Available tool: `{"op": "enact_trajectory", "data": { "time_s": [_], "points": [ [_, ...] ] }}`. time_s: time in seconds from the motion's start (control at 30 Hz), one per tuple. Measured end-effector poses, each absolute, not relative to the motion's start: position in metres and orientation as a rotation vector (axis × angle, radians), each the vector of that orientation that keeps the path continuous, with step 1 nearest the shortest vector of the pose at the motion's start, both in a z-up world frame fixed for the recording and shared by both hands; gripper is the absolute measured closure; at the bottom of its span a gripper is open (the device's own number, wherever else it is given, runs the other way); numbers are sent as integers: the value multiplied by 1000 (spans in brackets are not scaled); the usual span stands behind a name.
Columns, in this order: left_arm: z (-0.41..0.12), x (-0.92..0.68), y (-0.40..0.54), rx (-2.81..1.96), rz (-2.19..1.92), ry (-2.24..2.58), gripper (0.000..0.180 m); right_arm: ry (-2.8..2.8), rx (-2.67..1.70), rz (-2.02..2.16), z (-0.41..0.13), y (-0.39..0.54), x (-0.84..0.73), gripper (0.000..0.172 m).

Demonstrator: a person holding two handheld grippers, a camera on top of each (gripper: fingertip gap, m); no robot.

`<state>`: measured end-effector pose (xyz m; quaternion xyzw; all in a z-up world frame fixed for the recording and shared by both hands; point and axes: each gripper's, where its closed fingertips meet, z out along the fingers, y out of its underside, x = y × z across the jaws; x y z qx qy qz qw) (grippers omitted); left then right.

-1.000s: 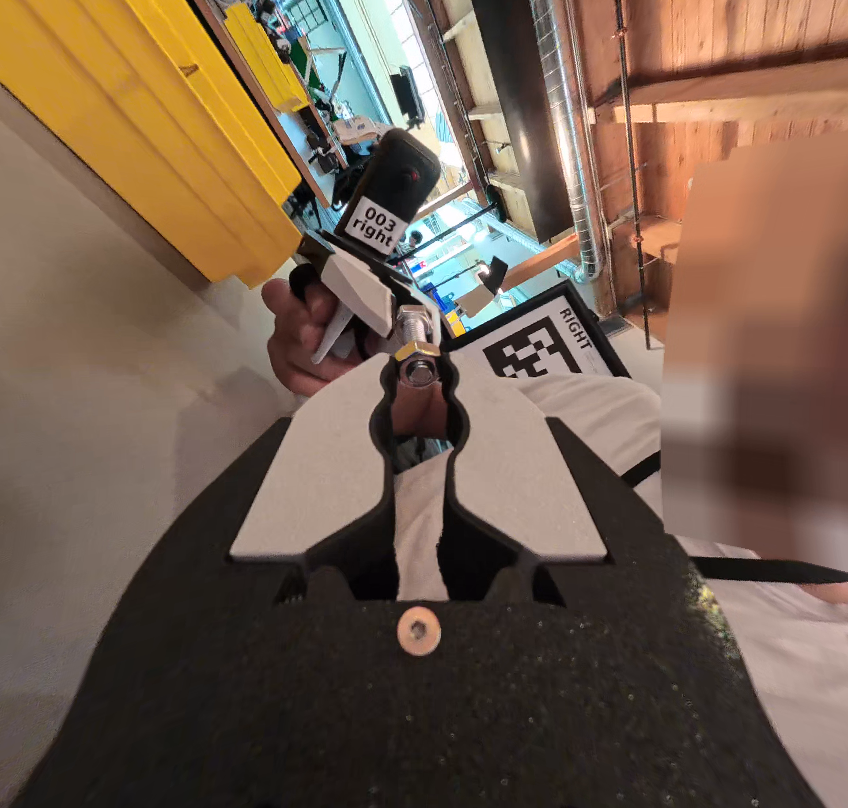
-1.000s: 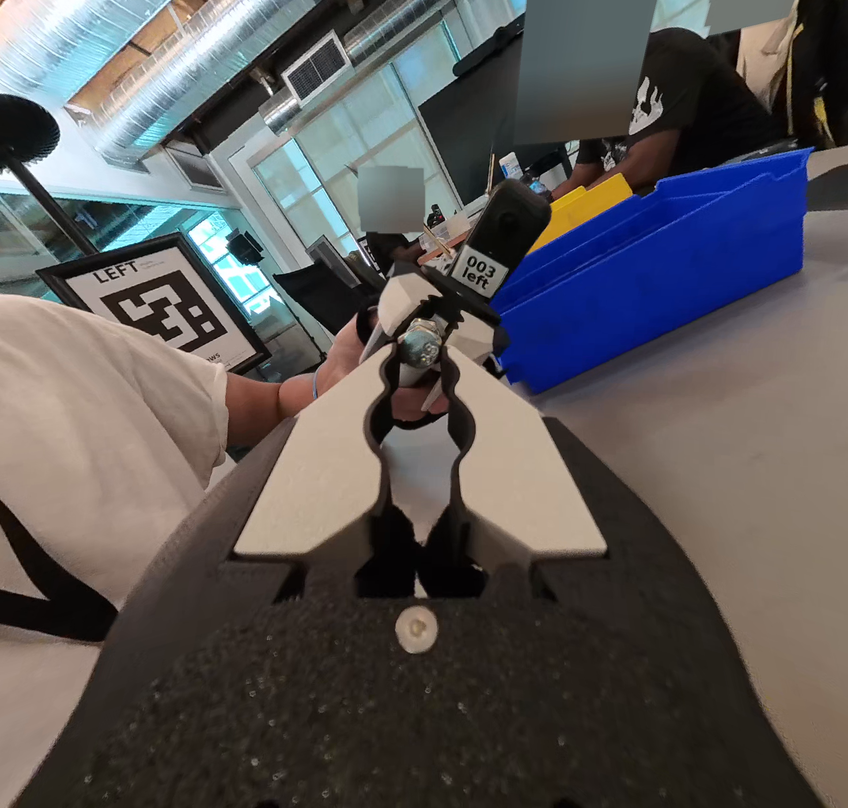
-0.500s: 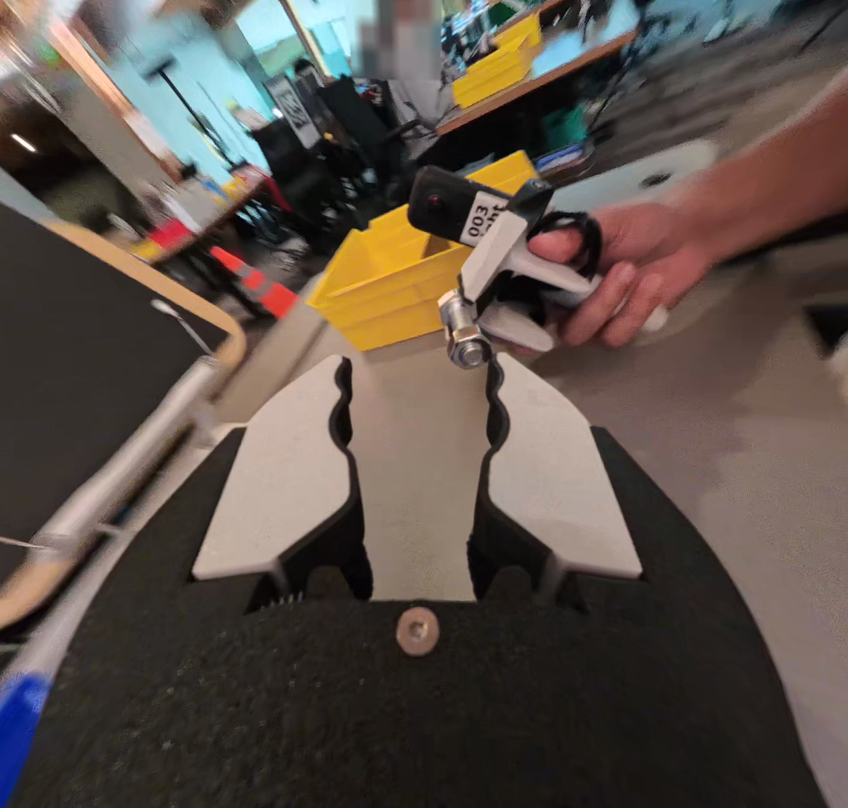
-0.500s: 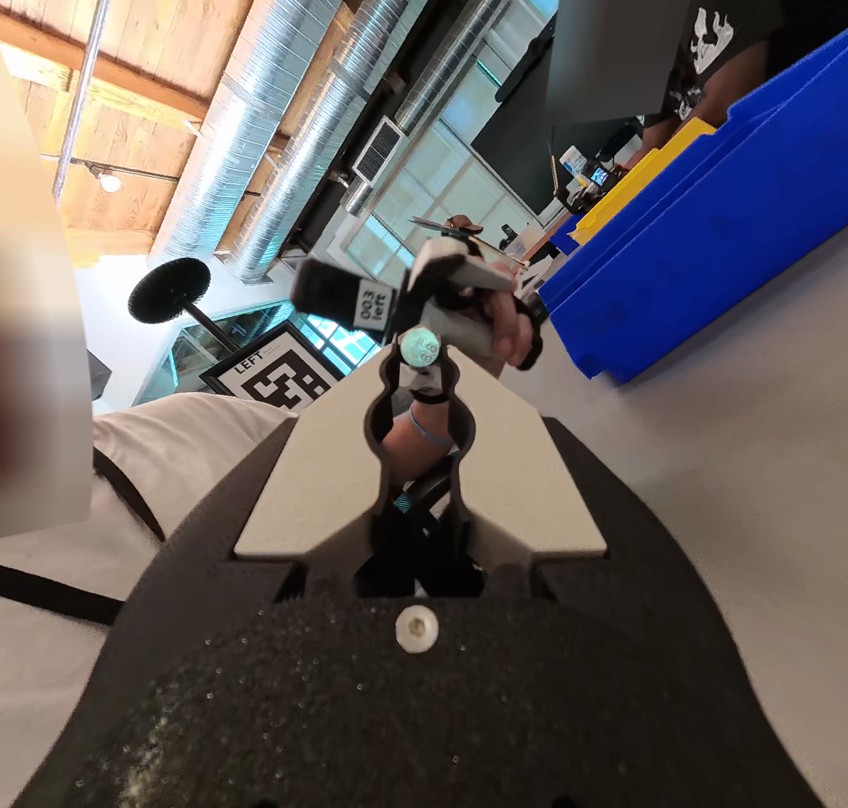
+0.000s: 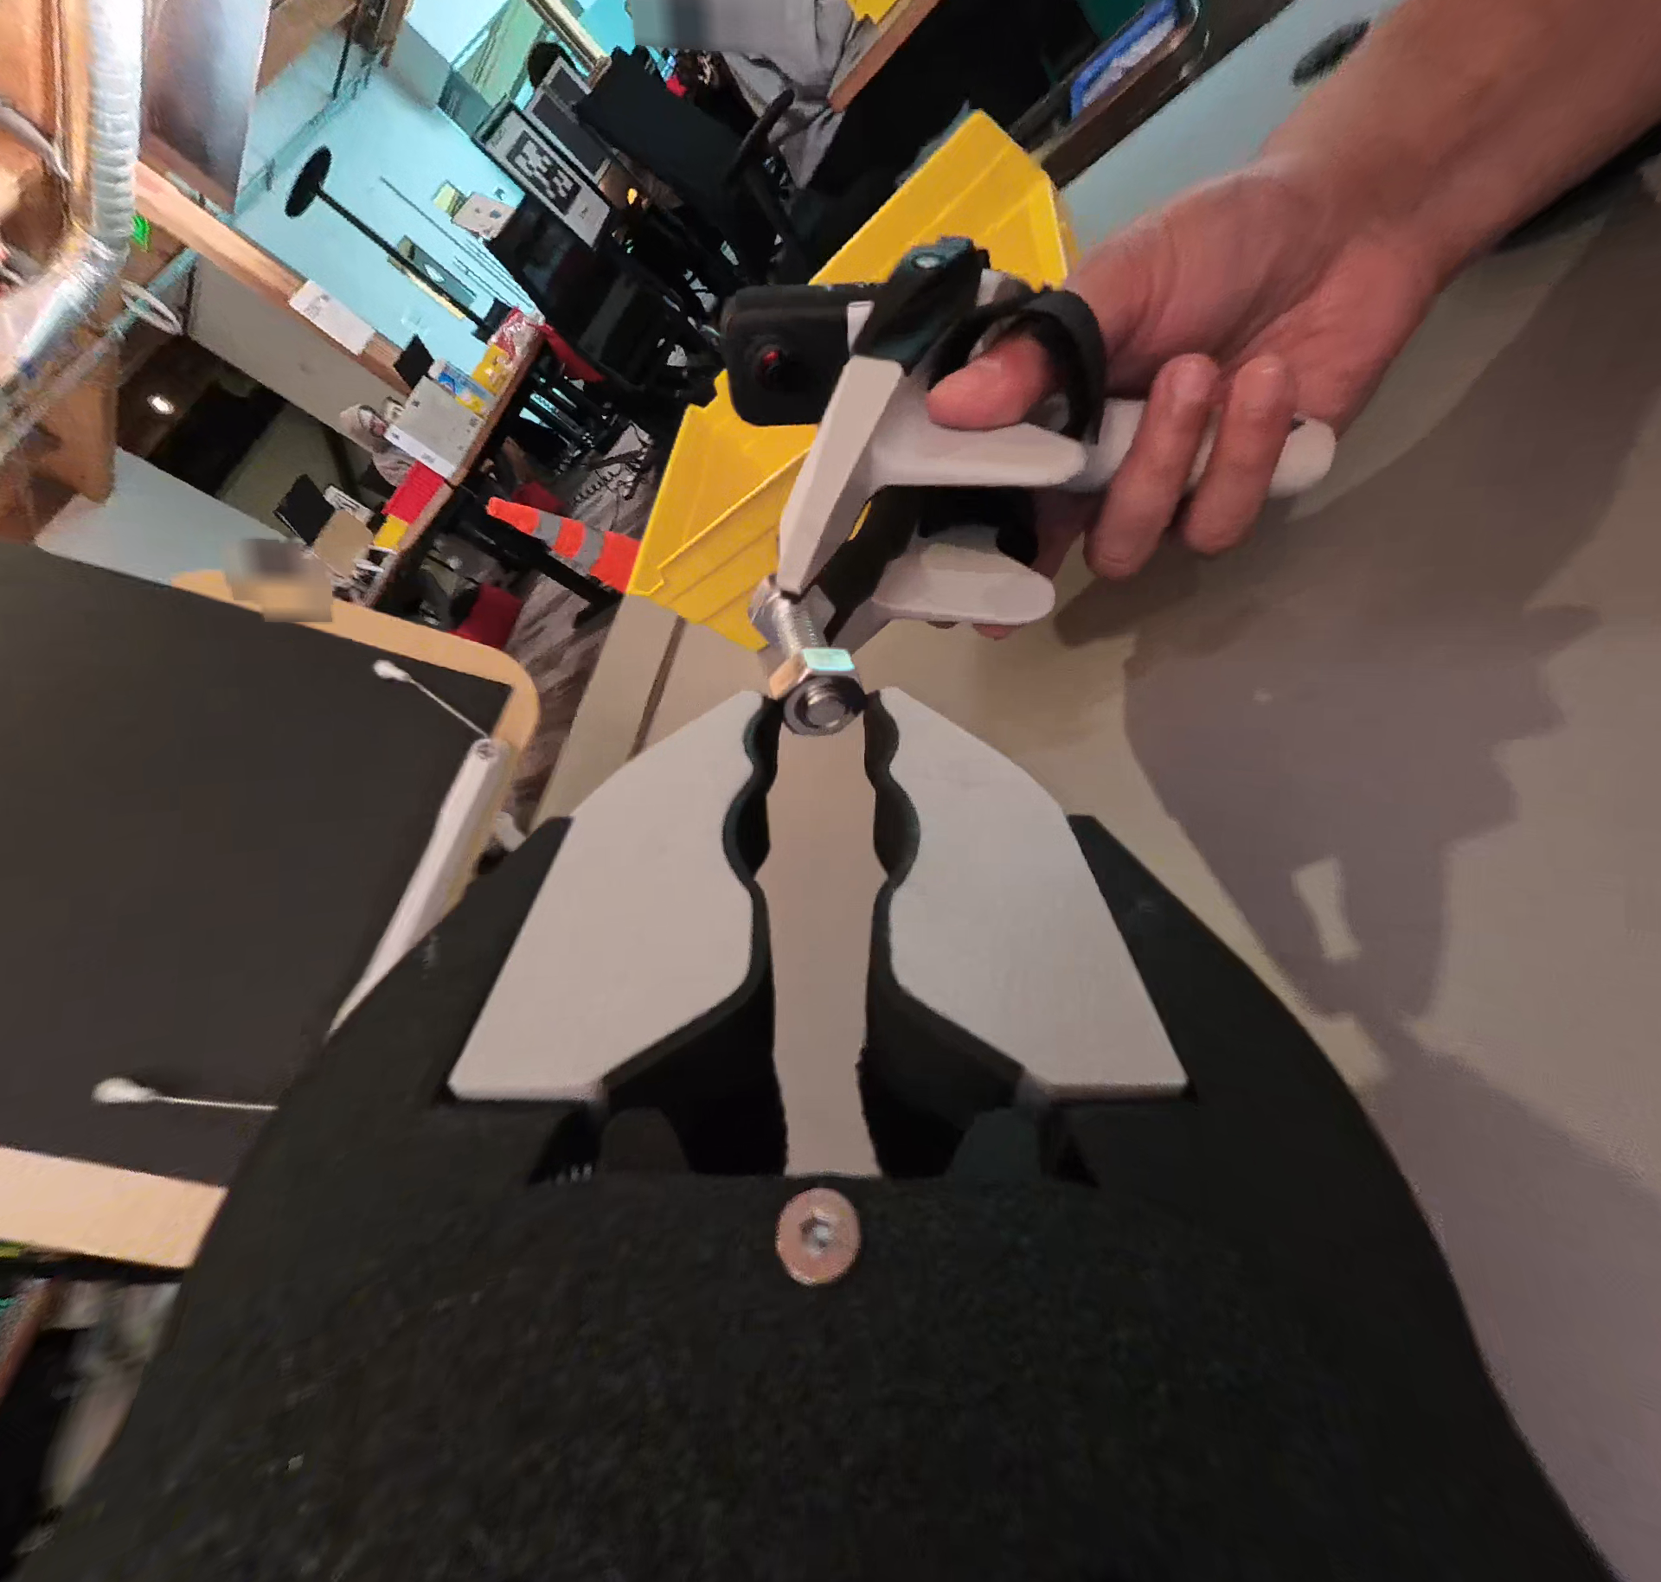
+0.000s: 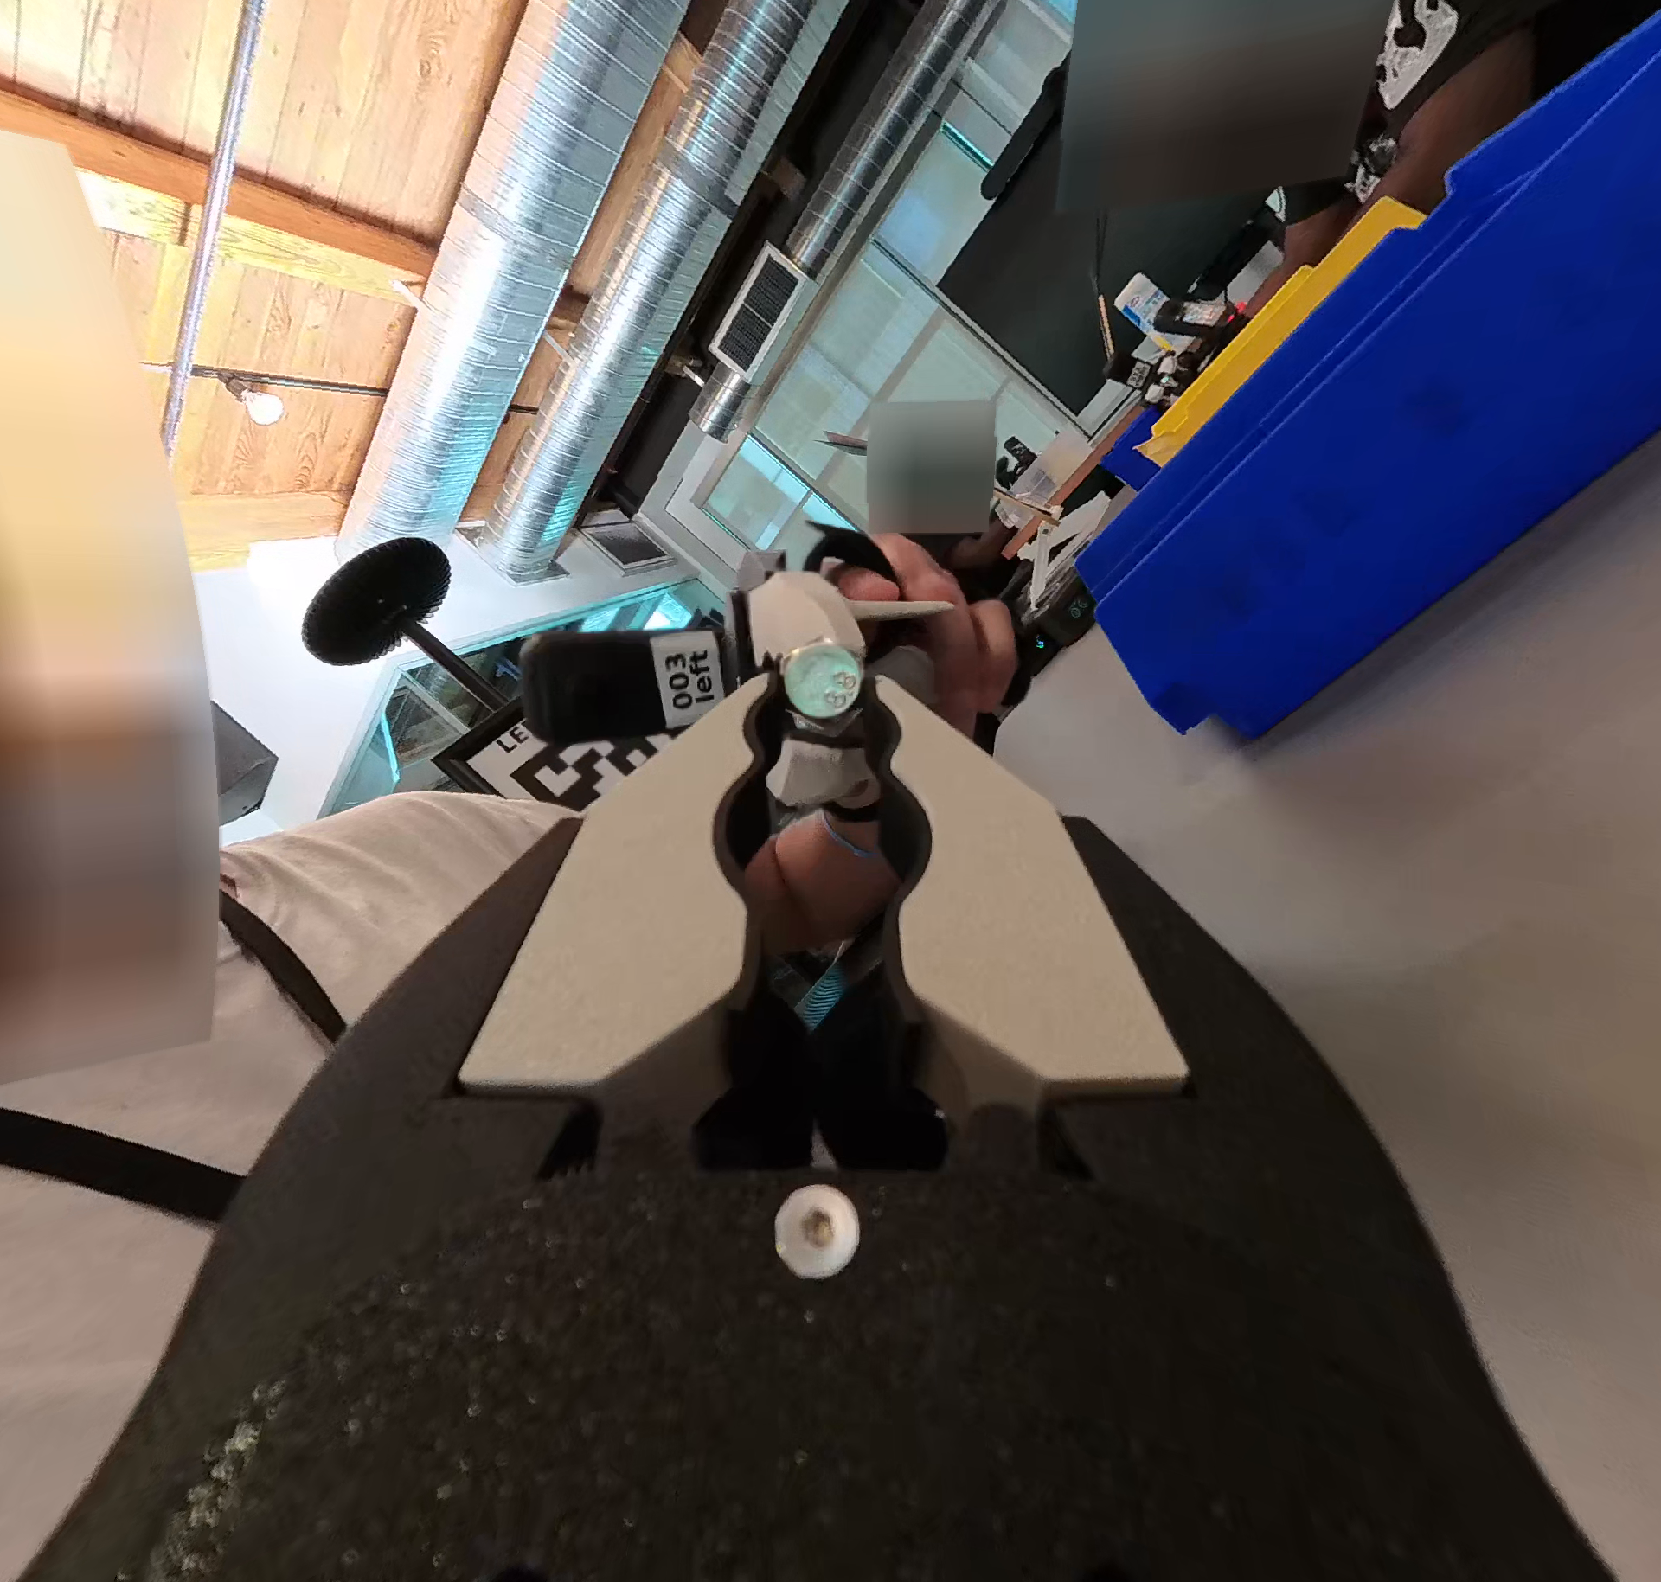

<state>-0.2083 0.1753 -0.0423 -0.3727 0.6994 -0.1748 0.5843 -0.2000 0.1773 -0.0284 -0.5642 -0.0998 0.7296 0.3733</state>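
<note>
A silver bolt with a hex nut on its thread is held in the air between my two grippers. In the left wrist view my left gripper is shut on the nut at its fingertips. My right gripper, held by a hand, grips the bolt's far end. In the right wrist view my right gripper is shut on the bolt's round head. The left gripper's fingers show just behind that head.
A grey table lies under both grippers. A yellow bin stands behind the right gripper. A black board with a wooden rim lies at the left. Blue bins stand on the table at the right of the right wrist view. Both grippers' tips are close together, under 4 cm apart.
My left gripper opened and came off the nut, turned, and has shut on the nut again. My right gripper kept its hold on the bolt head and rolled a little.
</note>
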Motion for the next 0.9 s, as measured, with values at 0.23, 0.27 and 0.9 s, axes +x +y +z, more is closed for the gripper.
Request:
{"op": "enact_trajectory", "data": {
  "time_s": [0.23,0.27,0.9],
  "points": [
    [-30,-207,162,-1348,-1235,1399,163,-344,-1385,1782,-18,171,-200,155],
    [-24,-207,158,-1413,-1416,1335,163,-362,-1356,1777,-14,168,-200,155],
    [-13,-214,155,-1510,-1774,1203,125,-388,-1397,1725,-18,164,-209,155]
  ]
}}
